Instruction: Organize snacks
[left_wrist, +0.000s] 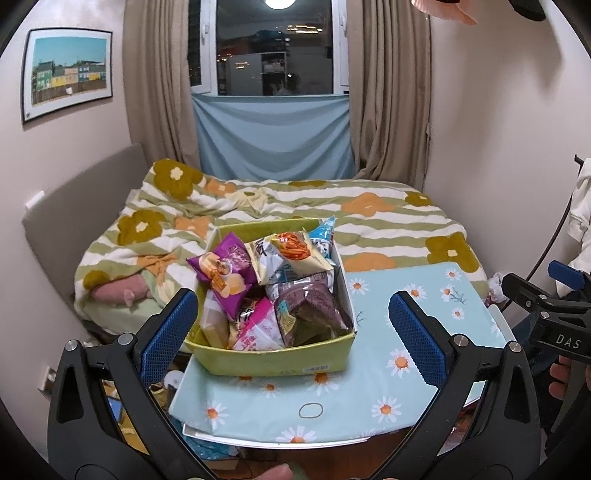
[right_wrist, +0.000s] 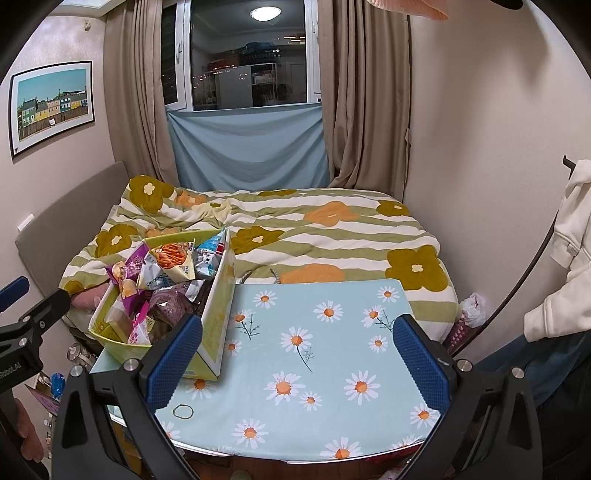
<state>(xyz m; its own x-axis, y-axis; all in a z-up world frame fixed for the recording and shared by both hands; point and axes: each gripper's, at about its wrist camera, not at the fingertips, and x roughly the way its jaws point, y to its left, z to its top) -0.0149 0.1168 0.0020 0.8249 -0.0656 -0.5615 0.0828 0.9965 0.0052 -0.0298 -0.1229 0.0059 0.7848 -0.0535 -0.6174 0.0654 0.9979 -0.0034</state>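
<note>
A yellow-green box full of snack packets stands at the table's left side. On top lie a purple packet, an orange-print packet and a brown wrapped packet. My left gripper is open in front of the box, nothing between its blue pads. My right gripper is open over the bare daisy-print tablecloth to the right of the box. The right gripper's body shows at the left wrist view's right edge.
A bed with a flowered green-striped blanket lies behind the table. A rubber band rests on the cloth near the front edge. Clutter sits on the floor left of the table. A white garment hangs at right.
</note>
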